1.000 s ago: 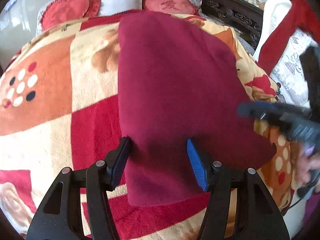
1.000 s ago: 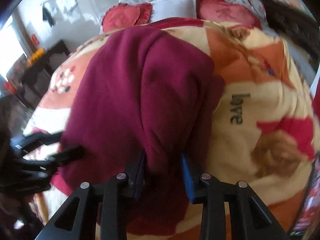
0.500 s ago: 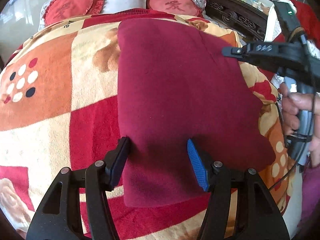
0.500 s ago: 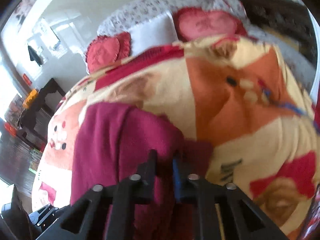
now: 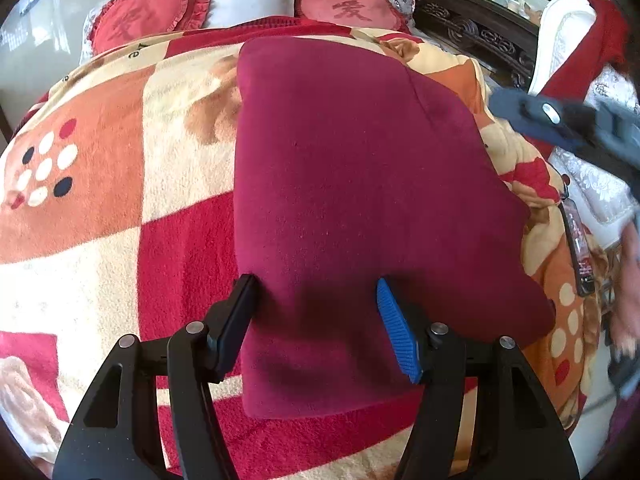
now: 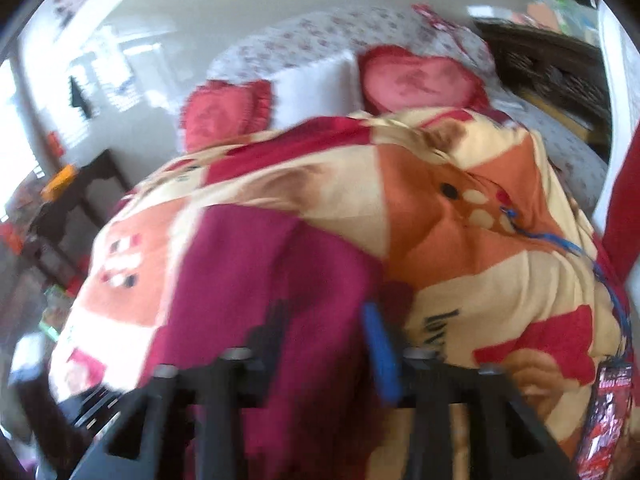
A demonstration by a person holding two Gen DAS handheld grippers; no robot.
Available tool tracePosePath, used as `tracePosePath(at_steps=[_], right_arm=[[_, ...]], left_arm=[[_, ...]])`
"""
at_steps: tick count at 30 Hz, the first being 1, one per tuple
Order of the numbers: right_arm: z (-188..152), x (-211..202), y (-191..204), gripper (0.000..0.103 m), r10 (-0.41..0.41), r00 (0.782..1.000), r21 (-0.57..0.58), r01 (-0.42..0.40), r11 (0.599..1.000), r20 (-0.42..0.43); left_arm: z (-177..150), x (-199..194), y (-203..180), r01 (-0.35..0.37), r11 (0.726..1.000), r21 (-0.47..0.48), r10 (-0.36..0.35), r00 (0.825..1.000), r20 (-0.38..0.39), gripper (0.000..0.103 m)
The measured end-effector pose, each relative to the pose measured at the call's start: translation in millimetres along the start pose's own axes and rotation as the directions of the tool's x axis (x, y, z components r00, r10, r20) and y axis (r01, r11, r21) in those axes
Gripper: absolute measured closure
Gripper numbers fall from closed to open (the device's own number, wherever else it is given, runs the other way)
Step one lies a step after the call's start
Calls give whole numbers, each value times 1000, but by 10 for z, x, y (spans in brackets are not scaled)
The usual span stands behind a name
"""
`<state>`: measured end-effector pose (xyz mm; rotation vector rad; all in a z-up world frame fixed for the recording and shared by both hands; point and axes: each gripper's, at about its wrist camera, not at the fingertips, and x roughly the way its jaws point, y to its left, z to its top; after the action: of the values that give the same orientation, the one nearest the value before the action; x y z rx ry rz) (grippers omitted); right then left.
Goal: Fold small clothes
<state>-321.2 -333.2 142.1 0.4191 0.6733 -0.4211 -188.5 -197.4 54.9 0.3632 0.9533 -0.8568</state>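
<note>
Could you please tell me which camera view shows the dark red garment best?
The left wrist view: the dark red garment lies sharp and nearly whole on the blanket. The right wrist view shows it blurred and partly hidden behind the fingers.

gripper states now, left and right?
Left gripper: open, jaws straddling the folded maroon fleece garment, not pinching it.
Right gripper: open, jaws have just been opening; garment below, not gripped.
</note>
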Motion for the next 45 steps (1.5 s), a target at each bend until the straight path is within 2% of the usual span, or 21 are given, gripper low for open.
tracePosePath(at_steps=[3,6,9,12,16,18,20,22,23,26,28,29,30,33,36,37,38,39,41,45], right_arm=[[-182,-32,169,54,27,999,-45,-28,999,-41],[-358,72,167,62,-7,997,-51,2,999,-82],[-524,211,2,69,-34,990,-6,33,999,-138],[-698,316,-105,70,-32,983,13,35,999,-182],[-753,230,-102,70,-33,980,6,35,999,-195],[-742,173,-121,70,-19,981,29,25,999,-191],[-699,63,-128,70,6,989,60,3,998,-151],[-658,-44,-142,65,10,995,89,-1,996,-103],[-625,-83,-161,57,3,997,108,5,994,-75],[-550,-24,-175,55,1,998,137,9,991,-70],[-558,63,-130,62,17,996,125,-6,992,-92],[-585,97,-98,78,9,994,106,3,994,-109],[-606,99,-80,83,4,994,101,7,995,-114],[-710,152,-125,85,-4,992,101,17,995,-127],[-775,162,-201,84,41,992,134,-25,991,-116],[-772,117,-230,82,54,995,146,-41,988,-87],[-759,64,-269,63,63,996,162,-53,985,-55],[-751,16,-315,40,46,999,182,-41,982,-22],[-736,-38,-402,23,39,999,215,-45,976,34],[-642,102,-555,16,73,996,265,-81,961,41]], left_arm=[[-5,-5,-7,-4,1000,1,4,1000,0,41],[-14,-11,-18,-9,1000,2,9,1000,3,41],[-23,-2,-22,-12,1000,8,12,1000,1,41],[-32,6,-56,-25,999,27,25,1000,-2,41],[-25,-1,-29,-12,1000,19,12,1000,-5,41],[-21,2,-4,-4,1000,7,4,1000,-4,38],[-23,6,14,1,1000,-3,-1,1000,-3,38],[-26,7,15,2,1000,-9,-2,1000,-2,37],[-28,6,11,1,1000,-9,-1,1000,-1,37],[-37,4,11,1,1000,-8,-1,1000,2,36],[-39,-5,29,12,1000,-12,-12,1000,-4,36],[-38,-12,36,19,1000,-14,-19,1000,-8,36],[-34,-30,46,30,999,-15,-31,999,-12,36],[13,-100,110,92,995,-42,-92,996,-9,36],[104,-190,204,154,985,-77,-152,988,26,36],[126,-205,222,162,984,-79,-160,986,35,36],[167,-216,254,173,982,-81,-170,984,47,35],[198,-214,276,179,980,-83,-175,983,52,33],[261,-182,345,192,976,-102,-187,981,58,31],[357,-7,539,271,943,-194,-269,963,36,30]])
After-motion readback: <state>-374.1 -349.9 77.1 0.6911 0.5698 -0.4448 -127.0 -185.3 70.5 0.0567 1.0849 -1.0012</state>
